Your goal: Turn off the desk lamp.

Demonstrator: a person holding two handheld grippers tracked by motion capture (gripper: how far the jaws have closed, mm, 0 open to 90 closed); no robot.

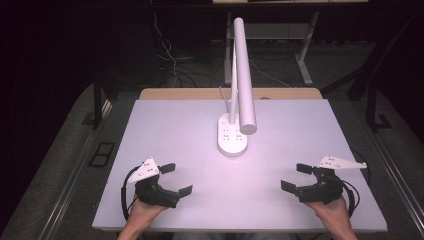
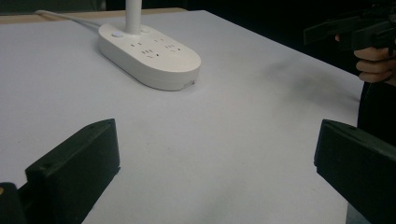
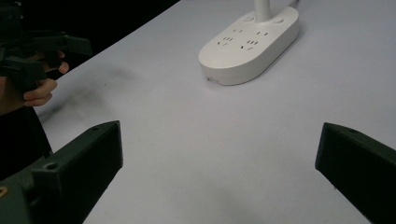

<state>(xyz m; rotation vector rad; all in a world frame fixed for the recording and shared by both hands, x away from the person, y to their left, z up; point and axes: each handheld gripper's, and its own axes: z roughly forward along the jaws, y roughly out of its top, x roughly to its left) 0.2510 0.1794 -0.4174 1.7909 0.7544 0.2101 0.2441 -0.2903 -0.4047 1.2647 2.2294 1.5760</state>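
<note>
A white desk lamp stands at the middle back of the white table (image 1: 165, 130). Its oval base (image 1: 232, 136) carries several sockets, and its long tube head (image 1: 243, 75) leans forward over the base. The same base (image 2: 150, 55) appears ahead in the left gripper view, and the base (image 3: 249, 41) also lies ahead in the right gripper view. My left gripper (image 1: 176, 178) rests open at the front left with nothing between its jaws. At the front right my right gripper (image 1: 294, 176) is open and holds nothing. Both point inward towards the lamp.
A thin white cable (image 2: 65, 17) runs from the lamp base to the table's back edge. Behind the table a wooden strip (image 1: 200, 93) shows, then dark floor with cables and desk legs (image 1: 304, 55). Grey floor flanks the table on both sides.
</note>
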